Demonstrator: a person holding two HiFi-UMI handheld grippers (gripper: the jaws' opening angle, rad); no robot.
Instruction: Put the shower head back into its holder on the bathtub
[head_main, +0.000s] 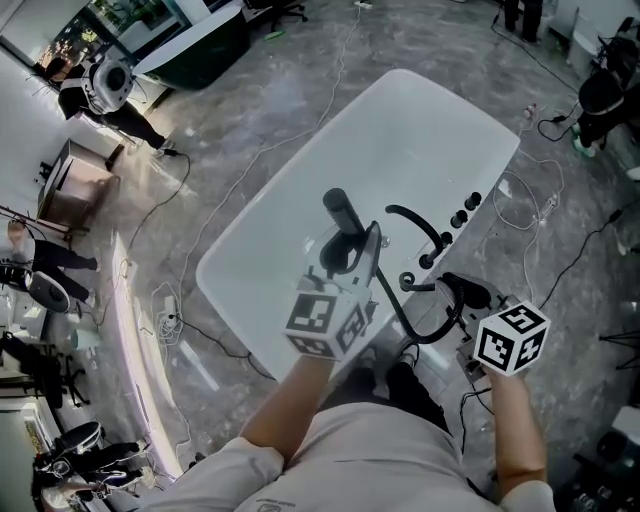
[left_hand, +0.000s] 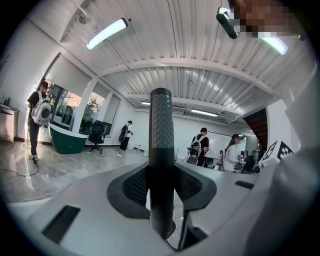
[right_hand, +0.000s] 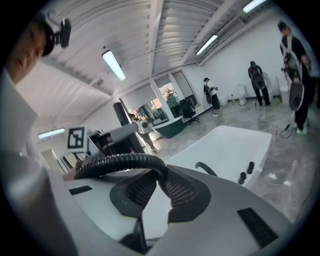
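The black stick-shaped shower head (head_main: 342, 212) stands upright over the white bathtub (head_main: 400, 130), and my left gripper (head_main: 350, 255) is shut on its handle. In the left gripper view the shower head (left_hand: 162, 150) rises straight between the pads of that gripper (left_hand: 162, 190). Its black ribbed hose (head_main: 415, 330) loops down to the right. My right gripper (head_main: 462, 292) is shut on the hose near the tub's near rim. The right gripper view shows the hose (right_hand: 120, 162) curving into that gripper (right_hand: 160, 187). A small black fitting (head_main: 407, 281) sits on the rim between the two grippers.
A black curved spout (head_main: 418, 226) and a row of black knobs (head_main: 466, 208) line the tub's right rim. Cables (head_main: 530, 205) trail over the grey floor around the tub. A person with a backpack (head_main: 100, 90) stands far left, and a green tub (right_hand: 172, 127) stands further off.
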